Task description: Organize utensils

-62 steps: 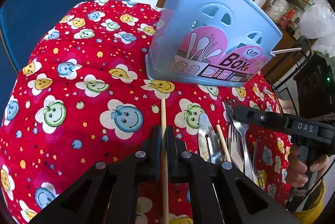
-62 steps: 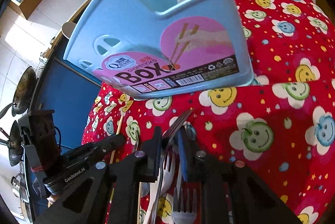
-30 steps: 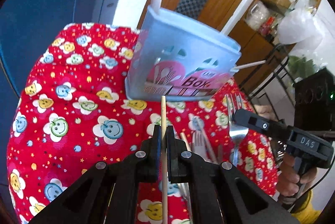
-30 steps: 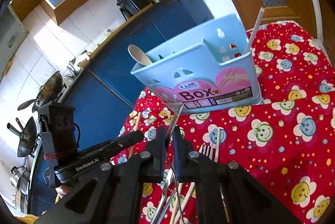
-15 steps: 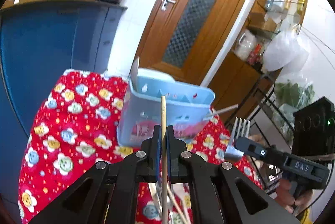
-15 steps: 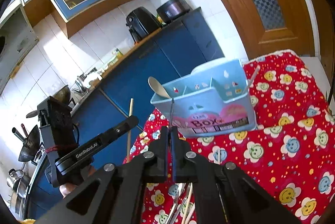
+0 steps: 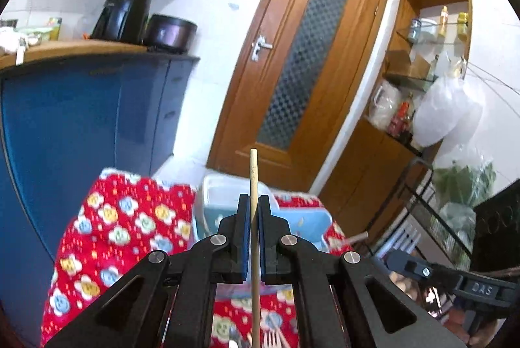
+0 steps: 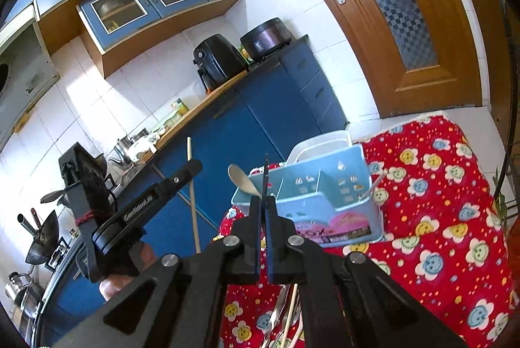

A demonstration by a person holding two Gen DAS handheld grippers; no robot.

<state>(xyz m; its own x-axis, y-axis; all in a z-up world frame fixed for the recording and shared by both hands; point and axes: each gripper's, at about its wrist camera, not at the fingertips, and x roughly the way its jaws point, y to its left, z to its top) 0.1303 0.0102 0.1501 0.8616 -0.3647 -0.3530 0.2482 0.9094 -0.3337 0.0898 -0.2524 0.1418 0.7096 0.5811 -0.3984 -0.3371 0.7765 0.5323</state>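
My left gripper [image 7: 254, 201] is shut on a wooden chopstick [image 7: 253, 179] and holds it upright, high above the table. My right gripper [image 8: 264, 201] is shut on a metal fork [image 8: 266, 175], seen edge-on, also lifted. The light blue utensil box [image 8: 325, 201] stands on the red smiley tablecloth [image 8: 438, 201]; a wooden spoon [image 8: 242, 180] and a straw-like stick [image 8: 373, 187] stand in it. The box shows in the left wrist view [image 7: 302, 218] just beyond my left fingers. More forks and chopsticks [image 8: 286, 315] lie on the cloth below the grippers.
Blue kitchen cabinets [image 7: 81, 120] stand left of the table, with an air fryer [image 7: 122, 14] and a pot [image 7: 170, 32] on the counter. A wooden door [image 7: 299, 81] is behind. A wire rack with bags [image 7: 448, 185] stands to the right.
Both grippers have risen well above the table with the chopstick and fork still held. The box now looks smaller and lower in both views.
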